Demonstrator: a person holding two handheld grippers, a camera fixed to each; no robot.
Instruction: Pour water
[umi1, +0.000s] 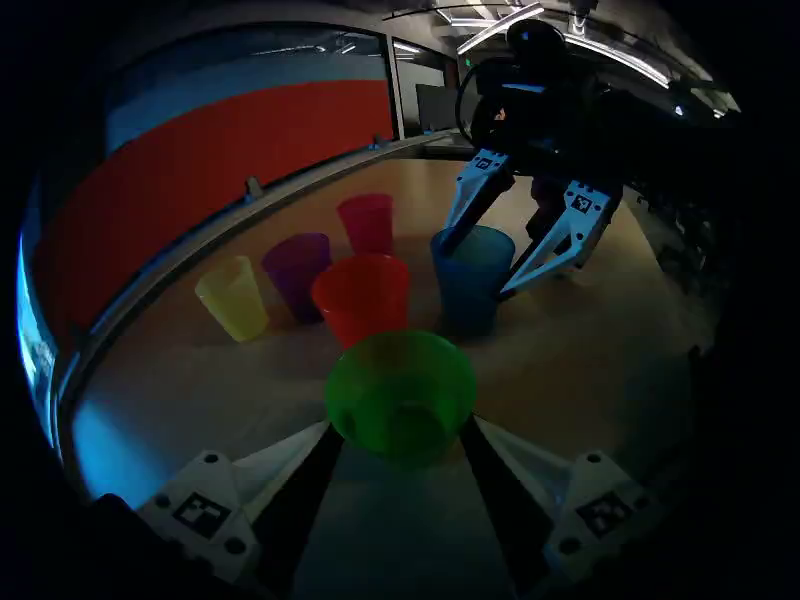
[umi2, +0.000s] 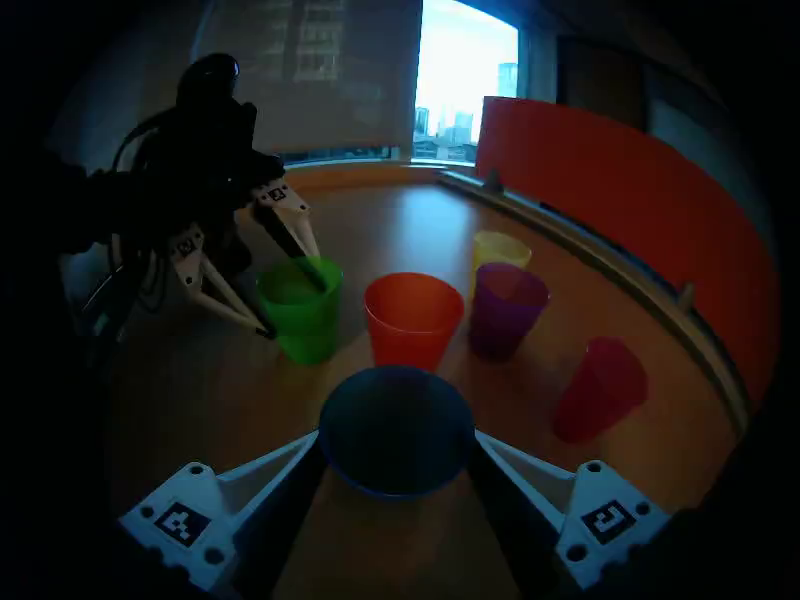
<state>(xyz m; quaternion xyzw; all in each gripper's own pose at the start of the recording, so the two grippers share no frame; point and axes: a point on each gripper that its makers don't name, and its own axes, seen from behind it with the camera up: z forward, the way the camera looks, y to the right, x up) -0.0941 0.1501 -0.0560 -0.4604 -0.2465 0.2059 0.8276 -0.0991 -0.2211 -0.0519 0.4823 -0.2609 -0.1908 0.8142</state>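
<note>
Six plastic cups stand together near the middle of the counter (umi1: 560, 360), and two of them are ours to work with. The left claw (umi1: 402, 428) is closed to the width of the green cup (umi1: 400, 395), a finger lying against each side, and the right claw (umi2: 397, 437) holds the blue cup (umi2: 395, 430) the same way. Both cups look to be resting on the counter. We cannot tell from these dim views which cup holds water, or how much. To pour well, we would grip firmly enough to stop slipping but not so hard that the thin wall buckles. We would lift the pouring cup upright, bring its rim just over the other's mouth, then tilt slowly. The receiving cup is best held steady on the counter. The orange cup (umi1: 362, 295) stands just beside both, so we should watch that side. The purple cup (umi1: 298, 270), yellow cup (umi1: 233, 297) and pink cup (umi1: 367, 222) sit nearer the counter's edge under the red wall panel (umi1: 200, 170), out of our way.
</note>
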